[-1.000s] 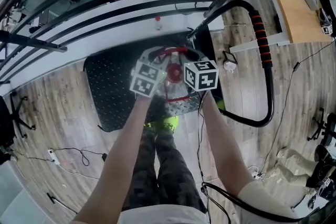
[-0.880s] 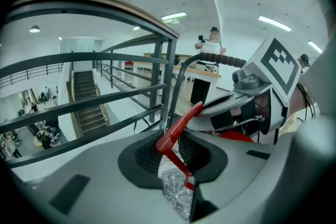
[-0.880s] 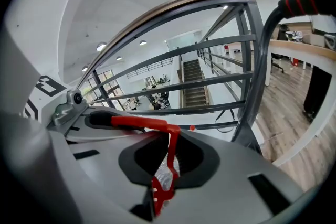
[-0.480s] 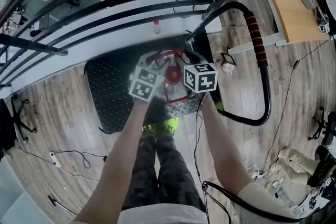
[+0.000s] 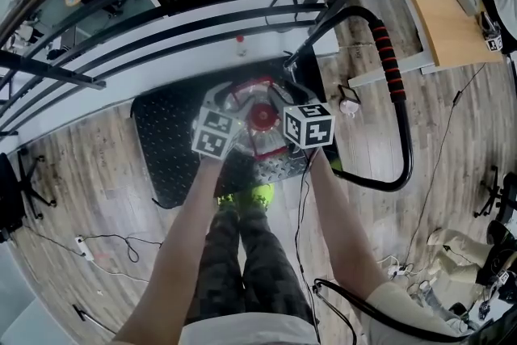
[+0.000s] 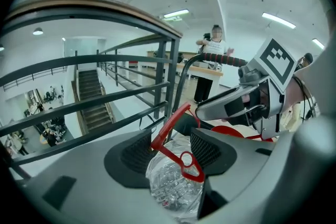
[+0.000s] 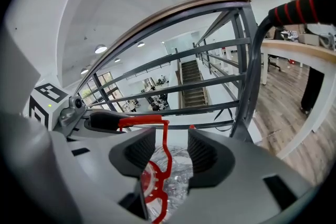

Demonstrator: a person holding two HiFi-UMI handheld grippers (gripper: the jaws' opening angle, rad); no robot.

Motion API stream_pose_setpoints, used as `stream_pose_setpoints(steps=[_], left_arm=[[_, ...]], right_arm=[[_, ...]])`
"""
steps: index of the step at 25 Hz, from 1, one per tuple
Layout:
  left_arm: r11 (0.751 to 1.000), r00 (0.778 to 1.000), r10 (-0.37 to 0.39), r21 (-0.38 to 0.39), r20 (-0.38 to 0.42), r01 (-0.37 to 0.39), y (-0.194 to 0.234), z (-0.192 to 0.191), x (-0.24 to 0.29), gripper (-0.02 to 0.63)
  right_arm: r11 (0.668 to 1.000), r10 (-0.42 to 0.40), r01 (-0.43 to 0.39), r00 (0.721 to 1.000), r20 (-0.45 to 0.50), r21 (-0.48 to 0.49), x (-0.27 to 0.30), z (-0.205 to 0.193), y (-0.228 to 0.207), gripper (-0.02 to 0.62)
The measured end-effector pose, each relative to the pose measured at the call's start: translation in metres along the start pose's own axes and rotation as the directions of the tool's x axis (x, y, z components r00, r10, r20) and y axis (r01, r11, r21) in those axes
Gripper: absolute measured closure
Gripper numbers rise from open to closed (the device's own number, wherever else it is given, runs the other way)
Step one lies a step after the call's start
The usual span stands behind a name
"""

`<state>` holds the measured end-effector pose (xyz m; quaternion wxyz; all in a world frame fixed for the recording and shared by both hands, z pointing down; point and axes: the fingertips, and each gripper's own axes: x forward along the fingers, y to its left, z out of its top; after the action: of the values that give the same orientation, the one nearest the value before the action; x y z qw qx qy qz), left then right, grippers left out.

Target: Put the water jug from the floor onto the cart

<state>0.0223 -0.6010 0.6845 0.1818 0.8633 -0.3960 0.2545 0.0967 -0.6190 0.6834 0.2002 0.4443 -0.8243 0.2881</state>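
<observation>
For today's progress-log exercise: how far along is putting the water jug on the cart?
Done, it seems: the jug stands on the cart deck. In hand: the left tool and right tool have just been opening, jaws apart round its red handle, not pressing it. Left: draw both tools clear.

The water jug [image 6: 170, 186] is clear, glossy plastic, the cart deck [image 5: 161, 137] black and studded, the floor [image 5: 89, 174] wood.

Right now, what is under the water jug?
The water jug stands on the cart's black studded deck, which sits on the wood floor. Where its base meets the deck is covered by the jug itself.
</observation>
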Motion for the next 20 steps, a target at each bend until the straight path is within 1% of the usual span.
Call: stream_pose_setpoints(steps=[8,10,13,14,16,19,20], left_arm=[[1.000,1.000,0.019,0.019,0.021,-0.020,-0.001,0.012,-0.026,0.402],[0.999,0.999,0.024,0.031,0.034,-0.026,-0.003,0.022,-0.034,0.402],[0.998,0.997,0.030,0.049,0.074,-0.034,-0.008,0.042,-0.049,0.402],[0.998,0.996,0.028,0.052,0.087,-0.033,-0.010,0.048,-0.054,0.403],[0.998,0.994,0.014,0.059,0.105,-0.020,-0.016,0.059,-0.062,0.403],[0.996,0.993,-0.026,0.087,0.111,0.016,-0.031,0.069,-0.074,0.413],[0.995,0.993,-0.039,0.100,0.115,0.028,-0.036,0.073,-0.080,0.451]], right_arm=[[0.999,-0.023,0.023,0.999,0.025,-0.029,-0.022,0.009,0.015,0.425],[0.999,-0.024,0.026,0.999,0.034,-0.036,-0.030,0.016,0.022,0.425],[0.998,-0.020,0.023,0.999,0.038,-0.066,-0.044,0.025,0.035,0.428],[0.997,-0.016,0.020,0.999,0.041,-0.077,-0.049,0.028,0.040,0.437],[0.996,-0.004,0.009,0.998,0.059,-0.091,-0.058,0.035,0.050,0.494],[0.995,0.038,-0.029,0.995,0.089,-0.098,-0.073,0.045,0.068,0.532],[0.994,0.050,-0.040,0.994,0.101,-0.106,-0.079,0.049,0.075,0.537]])
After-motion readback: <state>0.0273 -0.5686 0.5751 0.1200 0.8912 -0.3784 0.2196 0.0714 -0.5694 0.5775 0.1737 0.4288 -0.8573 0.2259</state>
